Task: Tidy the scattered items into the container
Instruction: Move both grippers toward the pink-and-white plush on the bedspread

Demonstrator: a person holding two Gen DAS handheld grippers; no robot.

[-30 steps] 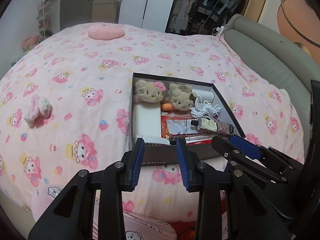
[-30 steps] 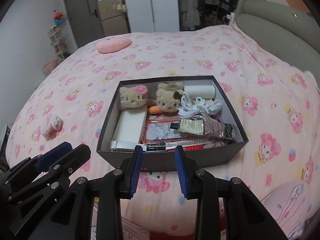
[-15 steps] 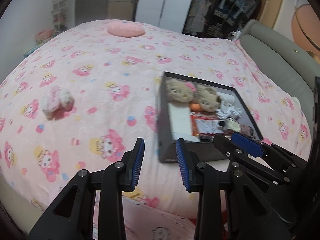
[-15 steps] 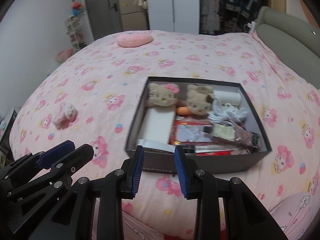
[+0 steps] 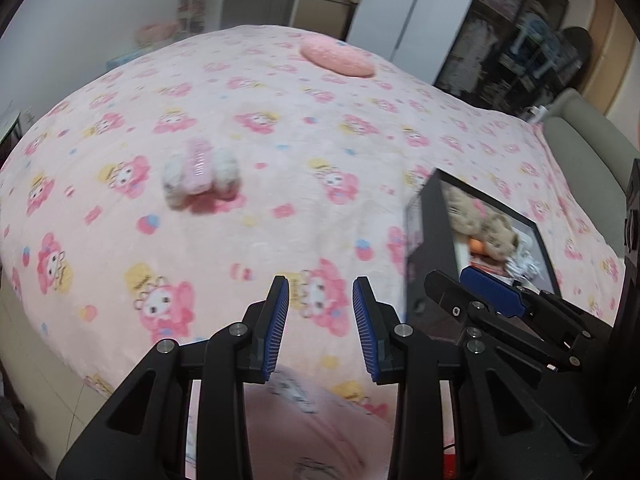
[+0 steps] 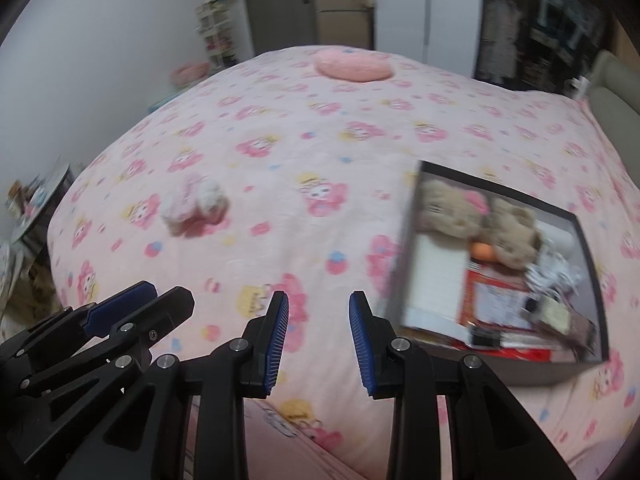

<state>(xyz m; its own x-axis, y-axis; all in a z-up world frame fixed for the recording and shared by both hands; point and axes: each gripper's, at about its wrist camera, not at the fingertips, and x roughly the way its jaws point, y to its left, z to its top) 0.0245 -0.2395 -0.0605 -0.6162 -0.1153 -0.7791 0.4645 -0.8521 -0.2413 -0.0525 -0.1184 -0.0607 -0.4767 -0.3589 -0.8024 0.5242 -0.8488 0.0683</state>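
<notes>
left gripper (image 5: pixel 320 312): hovering over bed (image 5: pixel 280 128), narrow, empty | right gripper (image 6: pixel 316 320): hovering, narrow, empty | plush hair clip (image 5: pixel 200 176): lying loose on bed | box (image 6: pixel 592 280): sitting at right, filled

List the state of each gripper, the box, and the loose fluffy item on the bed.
left gripper: open, nothing between the pads.
right gripper: open, nothing between the pads.
black box: lidless, on the blanket, already holding plush cats and other items.
pink-and-white fluffy item: lying loose on the pink blanket, outside the box, untouched.
</notes>
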